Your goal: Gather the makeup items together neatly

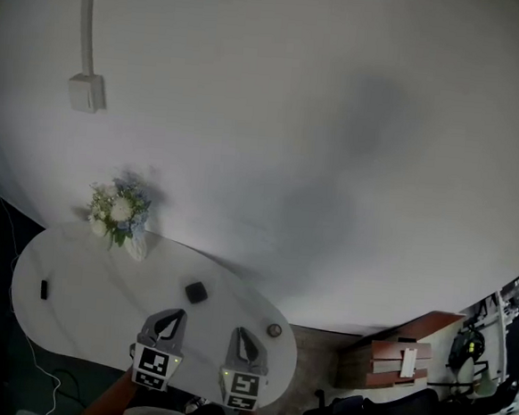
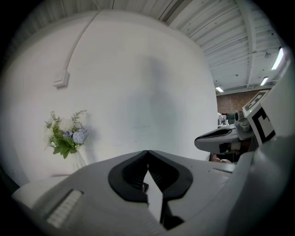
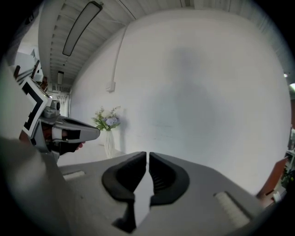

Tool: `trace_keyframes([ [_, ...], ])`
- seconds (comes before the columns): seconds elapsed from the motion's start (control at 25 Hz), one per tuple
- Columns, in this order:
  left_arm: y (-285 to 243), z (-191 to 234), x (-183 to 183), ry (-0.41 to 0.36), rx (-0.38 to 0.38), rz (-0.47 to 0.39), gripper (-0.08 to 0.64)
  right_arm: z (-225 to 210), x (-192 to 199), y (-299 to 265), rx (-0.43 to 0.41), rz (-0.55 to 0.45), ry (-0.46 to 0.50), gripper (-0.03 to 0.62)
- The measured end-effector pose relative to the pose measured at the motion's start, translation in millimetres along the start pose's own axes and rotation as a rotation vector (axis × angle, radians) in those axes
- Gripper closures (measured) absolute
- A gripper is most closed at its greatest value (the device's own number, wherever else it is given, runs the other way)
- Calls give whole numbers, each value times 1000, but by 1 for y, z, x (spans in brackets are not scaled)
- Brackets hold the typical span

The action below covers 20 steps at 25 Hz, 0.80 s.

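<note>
While left gripper (image 2: 147, 152) and right gripper (image 3: 147, 154) hover clenched and empty, compact (image 1: 196, 291), pot (image 1: 274, 329) and stick (image 1: 43, 290) lie scattered on the table (image 1: 100, 297). They look light, hard and slippery, so pinch their sides.

Vase (image 1: 134, 244) at table (image 1: 85, 269) back; square case (image 1: 196, 292) centre; small item (image 1: 44, 290) left; round item (image 1: 274, 329) right.
</note>
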<state>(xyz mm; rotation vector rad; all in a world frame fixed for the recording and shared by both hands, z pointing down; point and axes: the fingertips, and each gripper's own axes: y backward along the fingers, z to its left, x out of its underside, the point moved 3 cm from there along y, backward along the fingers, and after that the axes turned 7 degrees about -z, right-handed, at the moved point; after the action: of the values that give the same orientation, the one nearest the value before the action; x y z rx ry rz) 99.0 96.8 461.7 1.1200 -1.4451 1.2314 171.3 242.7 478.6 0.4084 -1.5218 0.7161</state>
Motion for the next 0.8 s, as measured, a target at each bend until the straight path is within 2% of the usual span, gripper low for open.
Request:
trace_keyframes([
  [0.12, 4, 4, -2, -1, -6, -6, 549, 8, -3, -2, -14, -5, 6, 588],
  [0.48, 12, 18, 1, 11, -38, -4, 549, 27, -5, -12, -61, 1, 17, 588],
  [0.8, 11, 38, 11, 41, -91, 12, 549, 45, -1, -40, -147, 10, 28, 588],
])
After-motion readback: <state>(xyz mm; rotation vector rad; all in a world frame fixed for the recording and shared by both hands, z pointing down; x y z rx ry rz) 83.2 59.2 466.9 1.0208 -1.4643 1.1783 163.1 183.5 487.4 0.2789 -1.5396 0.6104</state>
